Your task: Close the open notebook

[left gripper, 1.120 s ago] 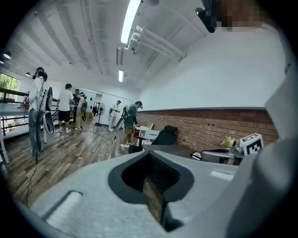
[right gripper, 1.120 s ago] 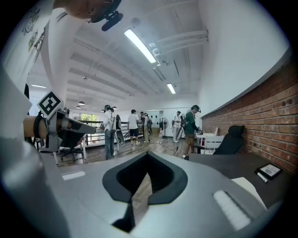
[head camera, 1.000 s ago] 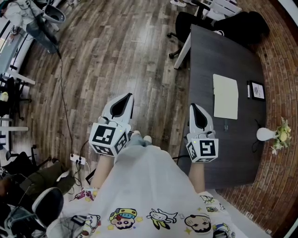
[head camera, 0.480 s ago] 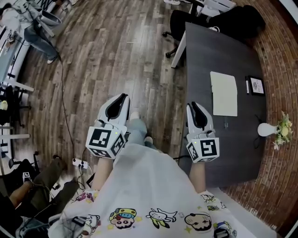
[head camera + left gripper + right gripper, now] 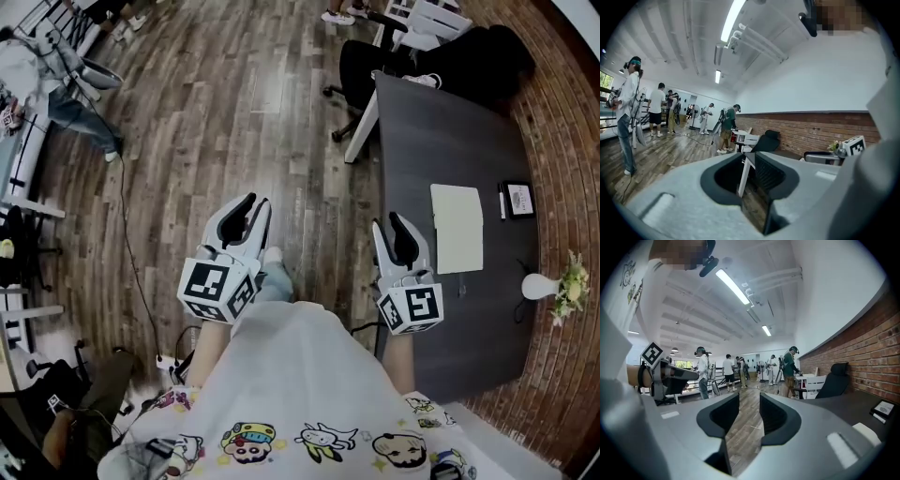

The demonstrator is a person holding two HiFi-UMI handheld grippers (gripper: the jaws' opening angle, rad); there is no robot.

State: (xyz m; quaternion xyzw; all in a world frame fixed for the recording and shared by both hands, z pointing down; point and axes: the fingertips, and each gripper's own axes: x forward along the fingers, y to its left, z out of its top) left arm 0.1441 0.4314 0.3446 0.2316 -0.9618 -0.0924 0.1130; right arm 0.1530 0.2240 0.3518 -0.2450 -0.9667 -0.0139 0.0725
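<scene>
The notebook (image 5: 457,228) is seen flat on the dark worktop (image 5: 441,122) and is judged light, its cover thin and bendable, best taken at a free edge. Well apart from it, the right tool (image 5: 389,225) and left tool (image 5: 253,204) are held empty, jaws just opened.
</scene>
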